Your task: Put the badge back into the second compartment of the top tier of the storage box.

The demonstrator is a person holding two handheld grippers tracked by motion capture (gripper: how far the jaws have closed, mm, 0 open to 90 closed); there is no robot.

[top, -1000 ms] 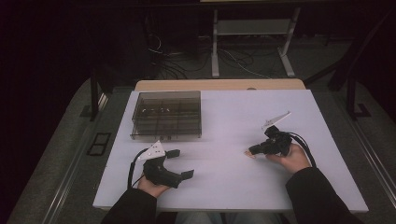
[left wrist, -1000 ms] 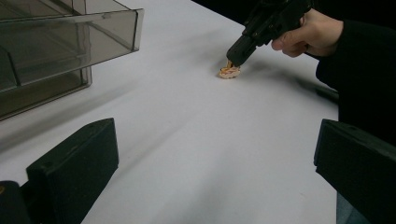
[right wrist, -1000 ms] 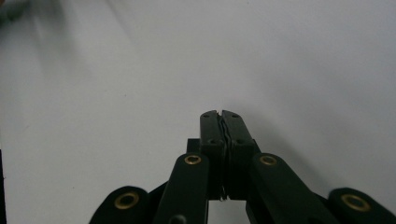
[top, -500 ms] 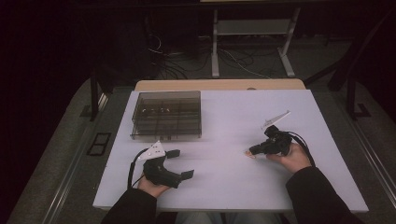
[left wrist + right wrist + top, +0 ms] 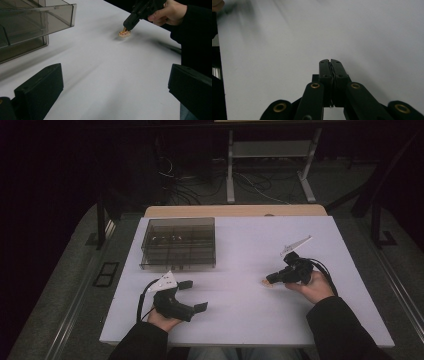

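Observation:
A small tan-and-orange piece [image 5: 264,282] [image 5: 124,33] lies on the white table [image 5: 240,245] right of centre. My right gripper [image 5: 268,280] [image 5: 329,61] is shut, its tips down on top of that piece. I cannot tell whether the tips pinch any of it. The left gripper view shows the same gripper [image 5: 128,24] farther off, with the piece just under its tip. My left gripper [image 5: 194,295] [image 5: 115,92] rests near the front left of the table. It is wide open with nothing between its jaws.
A smoky see-through compartment box [image 5: 178,242] [image 5: 30,22] stands at the back left, just beyond my left gripper. A wooden board edge [image 5: 235,211] runs behind the table. Table legs and cables [image 5: 250,185] lie on the dark floor beyond.

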